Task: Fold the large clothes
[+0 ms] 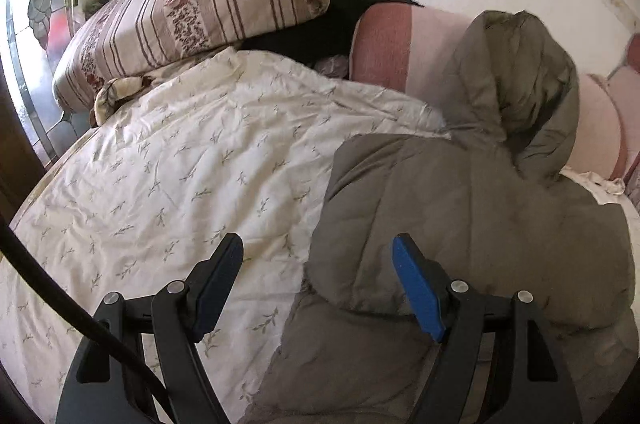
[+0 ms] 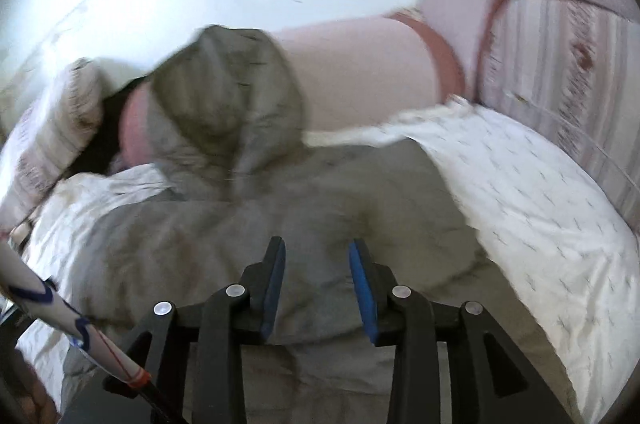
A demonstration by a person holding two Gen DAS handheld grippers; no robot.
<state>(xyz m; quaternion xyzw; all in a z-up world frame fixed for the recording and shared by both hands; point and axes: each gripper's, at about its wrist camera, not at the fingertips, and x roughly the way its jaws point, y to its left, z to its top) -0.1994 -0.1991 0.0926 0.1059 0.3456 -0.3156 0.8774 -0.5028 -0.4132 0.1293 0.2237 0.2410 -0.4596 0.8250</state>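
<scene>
Olive hooded jacket [image 1: 460, 224]: flat on floral quilt [image 1: 180, 164], hood [image 2: 224, 96] toward pillows. Left gripper [image 1: 316, 284]: jaws wide, empty, straddling jacket's edge. Right gripper [image 2: 318, 288]: jaws part-open, empty, above jacket's middle. Advised: pinch full padded thickness at edge before folding across.

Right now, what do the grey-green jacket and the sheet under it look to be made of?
Jacket: seemingly a padded synthetic shell, matte with a faint sheen; it puffs up in soft quilted bulges, its hood standing stiffly. Bedcover: looks like thin woven cotton or a blend, matte cream with small printed sprigs, finely creased throughout.
</scene>
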